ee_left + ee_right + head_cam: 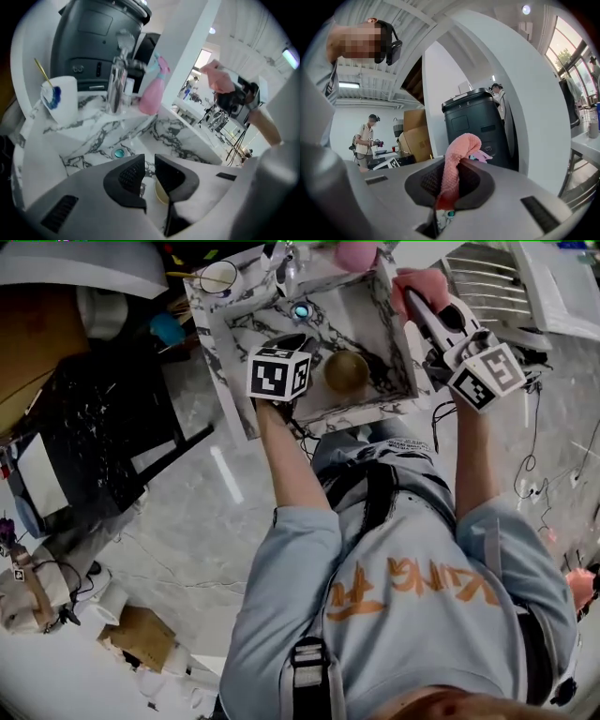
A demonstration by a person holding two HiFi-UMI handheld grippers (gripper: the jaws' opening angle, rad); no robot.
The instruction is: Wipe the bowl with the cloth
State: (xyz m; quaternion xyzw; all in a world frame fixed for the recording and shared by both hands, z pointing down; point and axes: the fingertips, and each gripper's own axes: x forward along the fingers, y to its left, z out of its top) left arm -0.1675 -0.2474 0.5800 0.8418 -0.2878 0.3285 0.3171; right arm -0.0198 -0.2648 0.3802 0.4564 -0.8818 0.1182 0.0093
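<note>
Down in the marble sink point(217, 348), the bowl point(346, 371) sits near the front wall, bare floor between it and the drain point(301, 310); the left gripper point(150, 161) hangs just beside the bowl, jaws parted, nothing between them; over the sink's right rim, the right gripper point(451, 185) is clenched on the pink cloth point(457, 150); a faucet point(119, 70), spray bottle point(151, 96) and white cup point(63, 101) crowd the back ledge.
</note>
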